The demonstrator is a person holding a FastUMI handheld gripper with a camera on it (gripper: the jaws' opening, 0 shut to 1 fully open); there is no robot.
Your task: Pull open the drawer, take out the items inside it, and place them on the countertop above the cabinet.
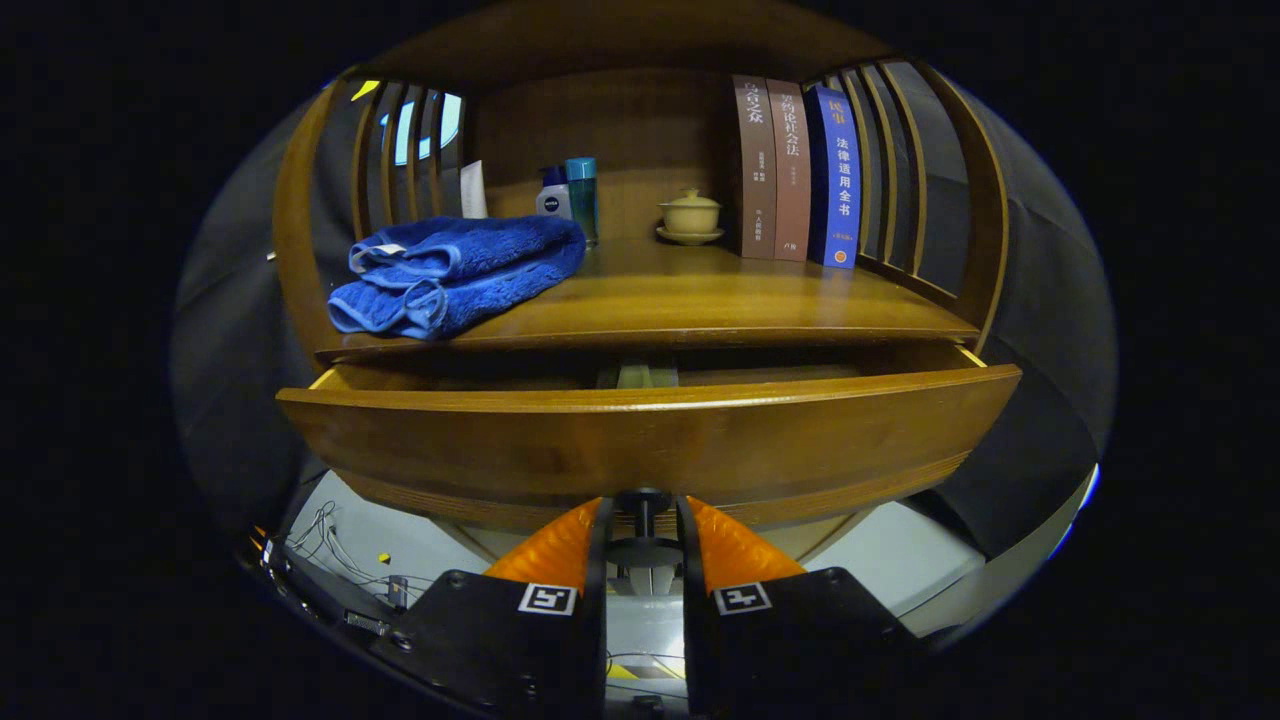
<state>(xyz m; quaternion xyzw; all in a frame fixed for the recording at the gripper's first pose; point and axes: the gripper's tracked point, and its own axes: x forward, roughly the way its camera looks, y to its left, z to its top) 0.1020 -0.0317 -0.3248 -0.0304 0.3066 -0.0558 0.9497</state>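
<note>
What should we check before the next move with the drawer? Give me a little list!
1. Tool gripping the drawer knob: ok, both fingers close around it.
2. Drawer pulled out: ok in part; it stands out from under the countertop, but the gap is still narrow.
3. Room to reach inside: not ok yet; pull further.
4. What is inside: cannot tell; just a pale shape peeks through the gap.
5. Free space on the countertop: ok, bare wood between the blue towel and the books.
6. Lidded cup safely out of the way: ok, it sits far back.
</note>
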